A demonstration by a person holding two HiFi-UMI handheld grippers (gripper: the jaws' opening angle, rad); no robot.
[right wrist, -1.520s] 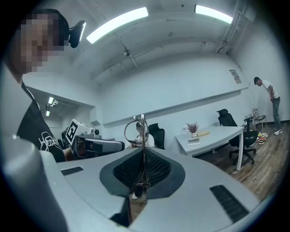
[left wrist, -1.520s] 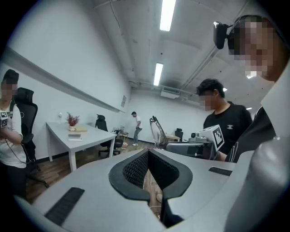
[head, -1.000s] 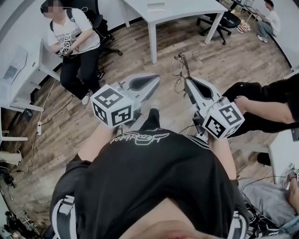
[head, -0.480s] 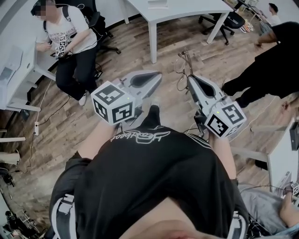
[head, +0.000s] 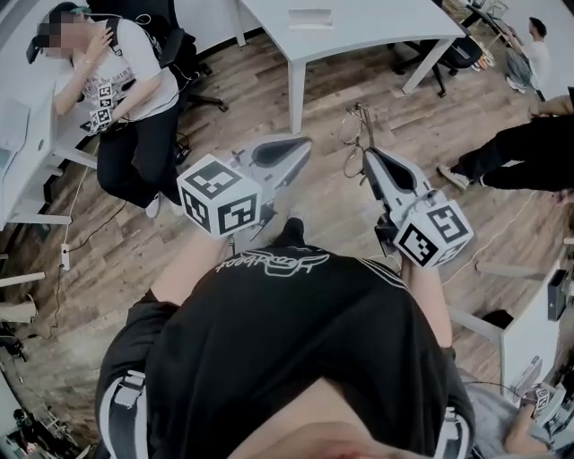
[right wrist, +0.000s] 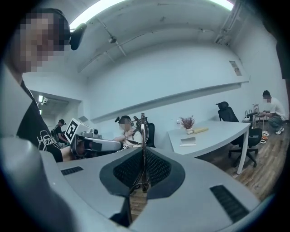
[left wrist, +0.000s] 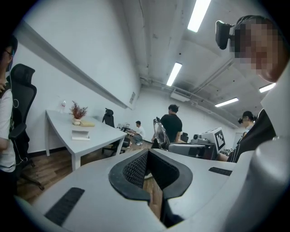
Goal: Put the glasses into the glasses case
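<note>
My right gripper (head: 369, 154) is shut on a pair of thin wire-framed glasses (head: 352, 134), which stick out past its tips over the wooden floor. In the right gripper view the glasses (right wrist: 142, 129) stand upright, pinched between the black pads (right wrist: 158, 170). Level with it to the left, my left gripper (head: 302, 145) is shut with nothing in it. From the left gripper view (left wrist: 147, 155) the glasses (left wrist: 159, 132) and the right gripper (left wrist: 195, 149) show ahead. No glasses case can be told for sure; a small white flat box (head: 309, 16) lies on the white table (head: 377, 31).
A seated person (head: 117, 81) is at the far left by a white desk (head: 36, 161). Other people's legs (head: 511, 161) reach in from the right, and office chairs (head: 448, 49) stand beyond the table. A potted dried plant (right wrist: 186, 123) sits on the table.
Both grippers stay nearly where they were, the right one still holding the glasses. The person at the right has stepped away to the right, and the seated person has shifted.
</note>
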